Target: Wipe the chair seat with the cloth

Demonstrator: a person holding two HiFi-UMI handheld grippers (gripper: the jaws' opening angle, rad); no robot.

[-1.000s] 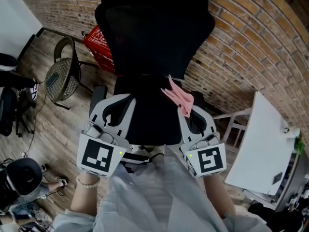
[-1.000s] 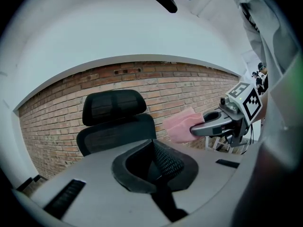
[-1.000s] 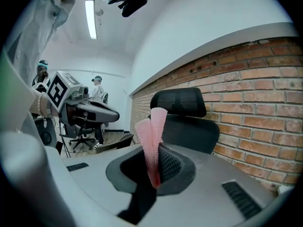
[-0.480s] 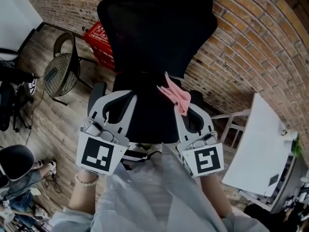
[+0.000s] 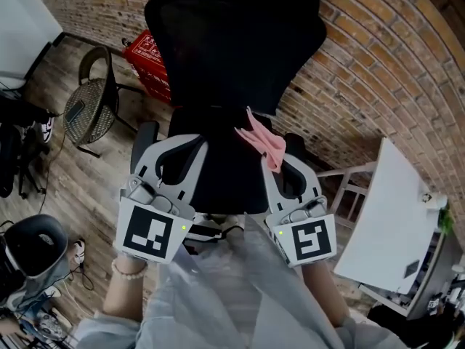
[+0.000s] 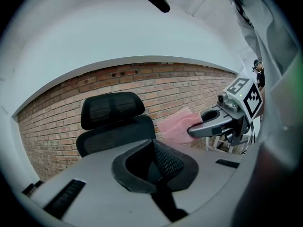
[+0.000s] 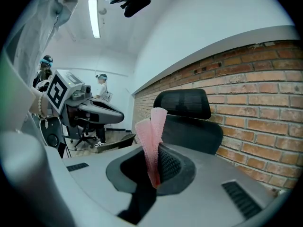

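**Right tool grips the pink cloth over the chair seat**

The right tool [image 7: 157, 170] has its jaws closed on a folded pink cloth [image 7: 152, 135], which stands up out of them. The left tool [image 6: 160, 163] is closed with nothing between its jaws. Both are held side by side above the front of the office chair's [image 5: 234, 46] black seat [image 5: 227, 184]. In the head view the cloth lies over the seat's right rear edge. A brick wall [image 5: 363, 86] stands behind the chair.

Right gripper [image 7: 154, 174]: fingers [image 7: 171, 167] closed on a pink cloth [image 7: 151, 136], folded and standing upright | Behind: black mesh chair [image 7: 189, 122] with headrest, against a red brick wall [image 7: 255, 98] | Left: left gripper [image 7: 116, 113] with marker cube, held in the air | Above: ceiling strip light [image 7: 94, 18]
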